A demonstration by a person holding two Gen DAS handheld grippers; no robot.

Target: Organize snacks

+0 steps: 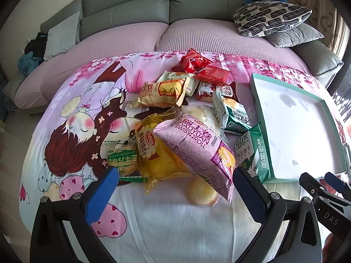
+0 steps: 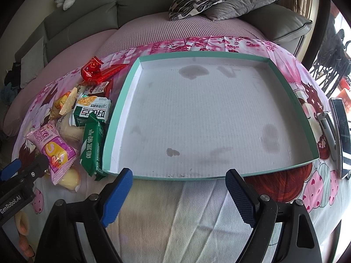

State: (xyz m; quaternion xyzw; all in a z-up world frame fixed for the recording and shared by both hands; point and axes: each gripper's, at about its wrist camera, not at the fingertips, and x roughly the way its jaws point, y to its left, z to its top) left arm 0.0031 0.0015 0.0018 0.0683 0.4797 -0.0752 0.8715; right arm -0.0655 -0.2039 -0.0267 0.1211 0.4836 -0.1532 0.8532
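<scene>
A pile of wrapped snacks lies on a cartoon-print cloth: a purple Swiss roll pack, a yellow bread pack, a gold Swiss roll pack, green biscuit packs, red packs and a round yellow cake. An empty teal-rimmed box lid lies right of the pile. My left gripper is open and empty, just short of the pile. My right gripper is open and empty at the lid's near edge. The purple pack also shows in the right wrist view.
A grey sofa with a pink cover stands behind the table, with patterned pillows at its right end. A phone and a silver object lie right of the lid. The right gripper shows at the left wrist view's lower right edge.
</scene>
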